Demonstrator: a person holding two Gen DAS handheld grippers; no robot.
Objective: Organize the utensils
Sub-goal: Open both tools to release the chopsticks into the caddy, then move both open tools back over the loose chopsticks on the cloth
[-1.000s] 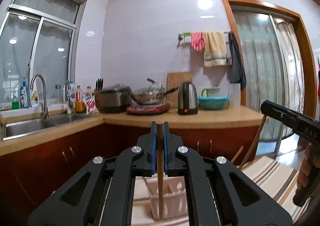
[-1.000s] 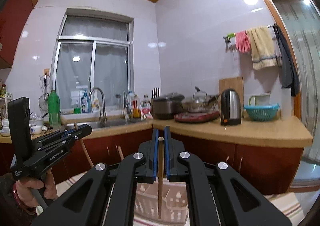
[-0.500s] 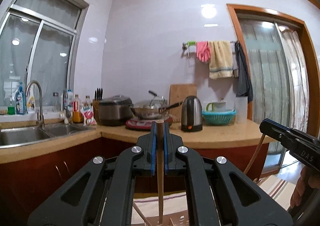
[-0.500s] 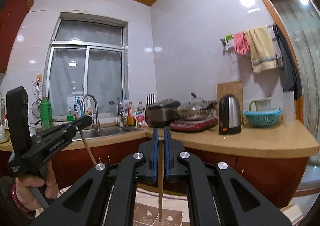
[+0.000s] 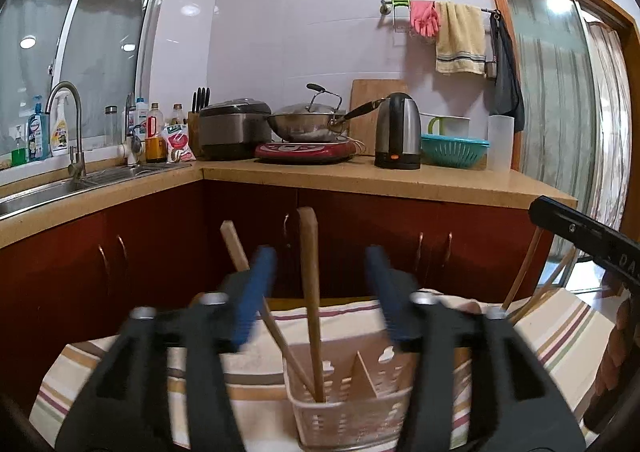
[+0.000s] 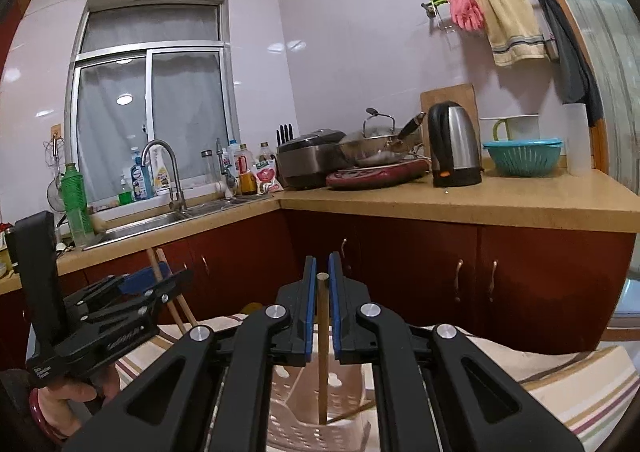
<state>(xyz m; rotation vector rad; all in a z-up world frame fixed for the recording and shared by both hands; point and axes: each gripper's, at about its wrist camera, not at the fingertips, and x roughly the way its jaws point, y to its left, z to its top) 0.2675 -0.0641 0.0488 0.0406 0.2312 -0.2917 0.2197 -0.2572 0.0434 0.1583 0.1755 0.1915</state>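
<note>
Striped tabletop (image 5: 560, 316) carried a basket (image 5: 352, 412); left gripper (image 5: 316, 288), jaws just opened, had released one chopstick (image 5: 310, 292), right gripper (image 6: 322, 308) clenched another chopstick (image 6: 322, 348).

A striped cloth (image 5: 560, 316) covers the low surface at the bottom of both frames, with brown, green and purple lines on cream. On it stands a pale perforated plastic holder (image 5: 352, 418), at bottom centre in the left wrist view. In the upper half of the frame a beige L-shaped countertop (image 5: 460, 182) carries a sink (image 5: 36, 196) at left, then a rice cooker (image 5: 234, 128), a red cooktop (image 5: 306, 151) with a wok, a kettle (image 5: 398, 136) and a teal basket (image 5: 454, 150).
</note>
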